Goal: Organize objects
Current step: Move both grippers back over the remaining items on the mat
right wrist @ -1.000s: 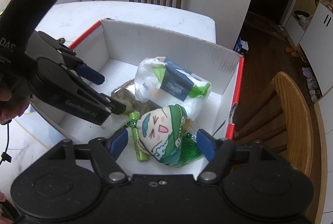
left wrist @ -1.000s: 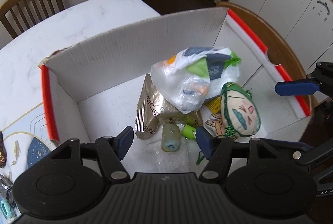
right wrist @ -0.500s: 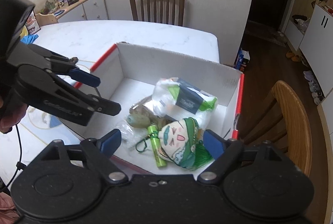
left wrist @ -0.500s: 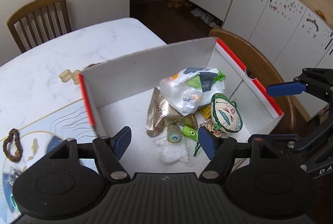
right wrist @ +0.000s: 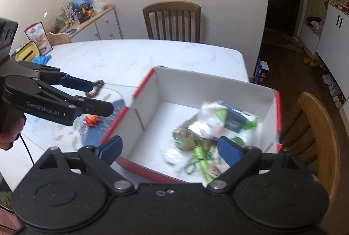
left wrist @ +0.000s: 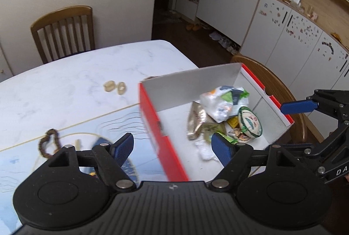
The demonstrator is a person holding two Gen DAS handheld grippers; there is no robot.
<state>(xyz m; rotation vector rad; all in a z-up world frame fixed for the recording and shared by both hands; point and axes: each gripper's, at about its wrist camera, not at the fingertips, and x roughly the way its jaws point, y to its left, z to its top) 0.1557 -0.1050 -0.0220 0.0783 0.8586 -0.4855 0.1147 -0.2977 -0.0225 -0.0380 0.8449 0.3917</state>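
A red-edged white cardboard box (left wrist: 161, 125) (right wrist: 148, 104) stands on the marble table. In it lie a white plastic bag (left wrist: 222, 101) (right wrist: 220, 119), a gold foil packet (left wrist: 196, 119), a green-and-cream plush doll (left wrist: 249, 121) and a green tube (right wrist: 201, 160). My left gripper (left wrist: 172, 145) (right wrist: 98, 97) hovers above the box's near-left wall, jaws opening, nothing between them. My right gripper (right wrist: 170, 146) hangs over the box's near side, jaws also opening and empty; its blue finger (left wrist: 298, 105) shows at the box's right.
Left of the box, on a blue mat (left wrist: 21, 165), lie a brown bead bracelet (left wrist: 49, 143) (right wrist: 96, 88), an orange toy (right wrist: 92, 120) and a clear ring (right wrist: 84, 130). Two beige rings (left wrist: 114, 87) sit on the marble. Wooden chairs (left wrist: 63, 31) (right wrist: 316, 132) flank the table.
Both grippers have risen and drawn back from the box with their jaws spreading wider. The left view has swung left, bringing the mat and bracelet into sight. The box's contents stay put.
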